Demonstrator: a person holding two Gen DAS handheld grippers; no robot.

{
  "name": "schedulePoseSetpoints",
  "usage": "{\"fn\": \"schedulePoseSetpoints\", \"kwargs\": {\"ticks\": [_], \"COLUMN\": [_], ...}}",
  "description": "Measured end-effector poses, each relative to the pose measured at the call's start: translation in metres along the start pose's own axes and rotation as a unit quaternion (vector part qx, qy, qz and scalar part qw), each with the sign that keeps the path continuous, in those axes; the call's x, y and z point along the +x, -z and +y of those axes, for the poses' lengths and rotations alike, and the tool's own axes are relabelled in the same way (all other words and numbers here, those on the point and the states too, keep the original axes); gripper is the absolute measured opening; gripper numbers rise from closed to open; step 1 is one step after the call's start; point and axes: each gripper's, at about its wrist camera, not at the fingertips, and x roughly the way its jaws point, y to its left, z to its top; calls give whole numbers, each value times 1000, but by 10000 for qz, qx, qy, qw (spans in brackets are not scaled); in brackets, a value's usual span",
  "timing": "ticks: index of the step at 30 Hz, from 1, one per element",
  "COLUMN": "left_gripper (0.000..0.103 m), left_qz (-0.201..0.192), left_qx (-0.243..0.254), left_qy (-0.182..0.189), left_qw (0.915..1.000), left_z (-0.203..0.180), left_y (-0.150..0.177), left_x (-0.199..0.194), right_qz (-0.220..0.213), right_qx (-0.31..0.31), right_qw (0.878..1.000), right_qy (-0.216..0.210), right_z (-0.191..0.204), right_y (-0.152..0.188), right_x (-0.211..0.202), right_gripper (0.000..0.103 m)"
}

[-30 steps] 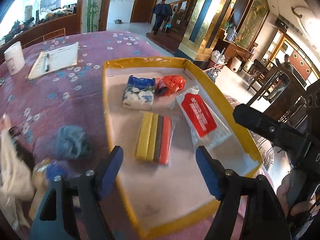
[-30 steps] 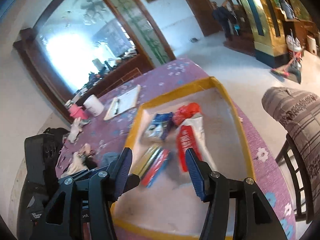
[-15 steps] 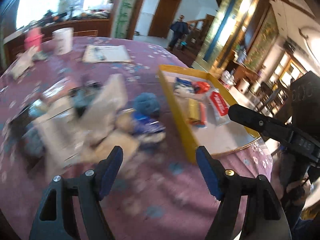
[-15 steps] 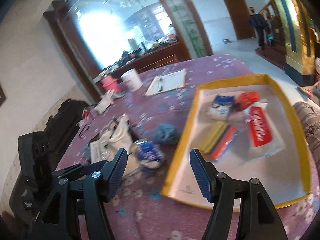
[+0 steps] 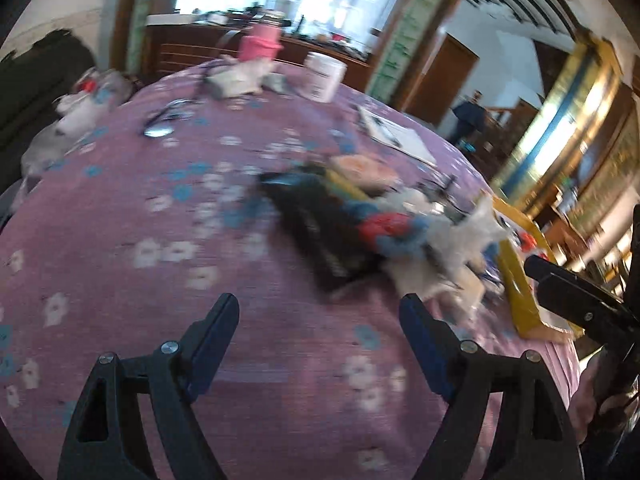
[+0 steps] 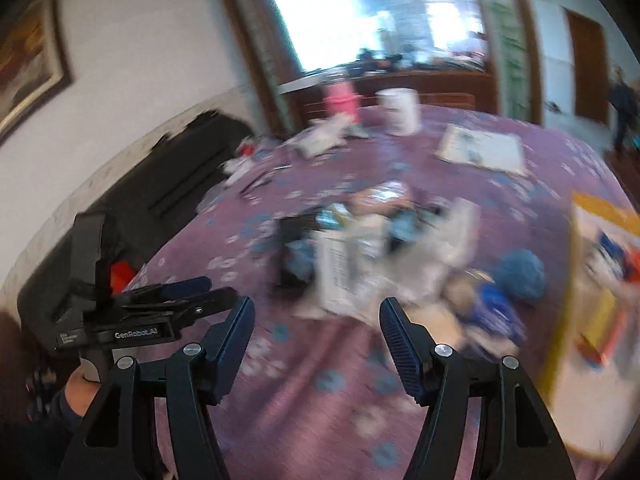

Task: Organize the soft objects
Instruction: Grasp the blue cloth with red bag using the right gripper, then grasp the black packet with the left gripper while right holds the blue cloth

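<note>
Both views are motion-blurred. A heap of soft packets and bags (image 5: 384, 232) lies on the purple flowered tablecloth (image 5: 160, 240); it also shows in the right wrist view (image 6: 380, 252). A blue fuzzy ball (image 6: 520, 274) sits at the heap's right. The yellow-rimmed tray (image 6: 560, 312) with several packets is at the right edge, and its rim shows in the left wrist view (image 5: 516, 292). My left gripper (image 5: 320, 328) is open and empty above bare cloth, left of the heap. My right gripper (image 6: 316, 320) is open and empty just in front of the heap.
A white cup (image 5: 322, 80), a pink container (image 5: 260, 44) and a notepad (image 5: 394, 134) stand at the far side of the table. A black bag (image 6: 168, 184) leans by the wall at left. Small items lie at the table's far left (image 5: 80, 104).
Both grippers have swung left, away from the tray and toward the heap. The tray has slid to the right edge of both views. Both stay open.
</note>
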Motion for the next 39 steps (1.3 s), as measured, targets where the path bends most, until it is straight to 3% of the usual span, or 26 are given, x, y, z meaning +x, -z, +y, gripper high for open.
{"fn": "schedulePoseSetpoints", "kwargs": {"ticks": [8,10,11,12,14,16,19,25,31,33,35,37,39], "left_gripper": [82,82,82,82,82,83,83,92,92,91,83,42,37], "left_qz": [-11,-27,-41,-63,-82,-51,26,271,1002,1036,891,765,733], "left_qx": [-240,-242,-248,-251,-250,-248,-174,204,34,69,179,269,160], "left_qy": [-74,-102,-111,-129,-177,-196,-171,-207,-353,-437,-657,-679,-450], "left_qw": [9997,9997,9996,9996,9995,9995,9997,9992,9943,9936,9937,9944,9962], "left_z": [33,36,38,40,42,42,31,-4,-12,-12,-17,-19,-15], "left_y": [8,9,10,9,9,5,-2,-26,-47,-51,-53,-51,-46], "left_x": [-12,-16,-18,-21,-22,-19,-10,22,89,105,109,106,99], "right_qz": [551,1052,1208,1173,1004,767,0,-940,-1185,-1232,-1289,-1325,-1336], "right_qx": [-670,-572,-486,-485,-469,-276,-291,188,946,979,990,1012,999], "right_qw": [9959,9915,9906,9913,9935,9965,9964,9928,9831,9816,9807,9798,9793], "right_qy": [263,512,410,356,269,-166,-798,-715,-1024,-1079,-1084,-1107,-1144], "right_z": [25,14,11,10,12,11,14,-23,-64,-67,-69,-71,-69], "right_y": [-41,-37,-30,-26,-15,-6,2,6,12,11,9,9,11], "right_x": [95,124,129,127,110,90,49,6,3,-1,-5,-7,-11], "right_gripper": [69,49,39,37,36,36,36,36,36,36,36,36,36]}}
